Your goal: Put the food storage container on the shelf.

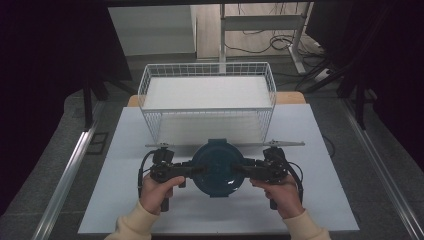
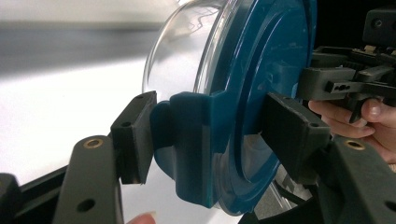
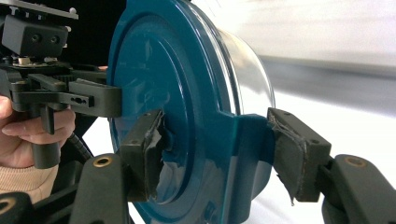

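Observation:
A round clear glass container (image 1: 217,169) with a dark blue clip-on lid sits at the middle of the white table, just in front of the basket. I cannot tell whether it rests on the table or hangs just above it. My left gripper (image 1: 196,170) is shut on its left side and my right gripper (image 1: 240,170) on its right side. In the left gripper view my left gripper (image 2: 212,135) clamps a lid clip, one pad (image 2: 135,135) against the clip and the other on the lid (image 2: 261,70). In the right gripper view my right gripper (image 3: 219,149) pinches the opposite clip and lid (image 3: 159,60) the same way.
A white wire basket (image 1: 145,82) stands right behind the container at the back of the table (image 1: 320,200). Bare table lies to the left, to the right and in front of the hands. Metal rails, table legs and cables are on the floor around it.

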Demonstrator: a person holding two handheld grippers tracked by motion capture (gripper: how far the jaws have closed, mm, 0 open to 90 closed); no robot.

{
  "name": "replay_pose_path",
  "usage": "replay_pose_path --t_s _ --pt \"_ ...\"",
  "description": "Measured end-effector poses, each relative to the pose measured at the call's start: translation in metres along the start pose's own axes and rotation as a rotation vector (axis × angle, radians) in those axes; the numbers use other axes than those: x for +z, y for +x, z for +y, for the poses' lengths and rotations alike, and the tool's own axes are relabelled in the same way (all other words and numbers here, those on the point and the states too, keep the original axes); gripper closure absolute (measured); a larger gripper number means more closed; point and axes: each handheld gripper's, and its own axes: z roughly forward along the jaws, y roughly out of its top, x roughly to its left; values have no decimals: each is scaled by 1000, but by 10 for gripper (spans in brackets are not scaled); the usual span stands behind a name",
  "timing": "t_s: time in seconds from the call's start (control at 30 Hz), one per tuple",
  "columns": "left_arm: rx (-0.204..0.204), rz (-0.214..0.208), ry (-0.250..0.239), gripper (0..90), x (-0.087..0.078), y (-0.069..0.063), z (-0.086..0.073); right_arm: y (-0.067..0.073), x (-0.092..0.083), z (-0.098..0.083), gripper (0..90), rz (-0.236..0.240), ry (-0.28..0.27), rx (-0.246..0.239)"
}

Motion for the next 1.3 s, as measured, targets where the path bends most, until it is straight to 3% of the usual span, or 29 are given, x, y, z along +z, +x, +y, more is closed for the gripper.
replay_pose_path --t_s 0.63,0.97,1.3 --pt "61 10 -41 373 -23 -23 56 17 -16 57 386 2 -55 -64" --pt "98 36 -64 373 -38 -34 84 25 -20 88 386 18 -72 -91" --pt "98 29 -85 373 -51 -39 114 34 -22 120 386 15 -86 -113"
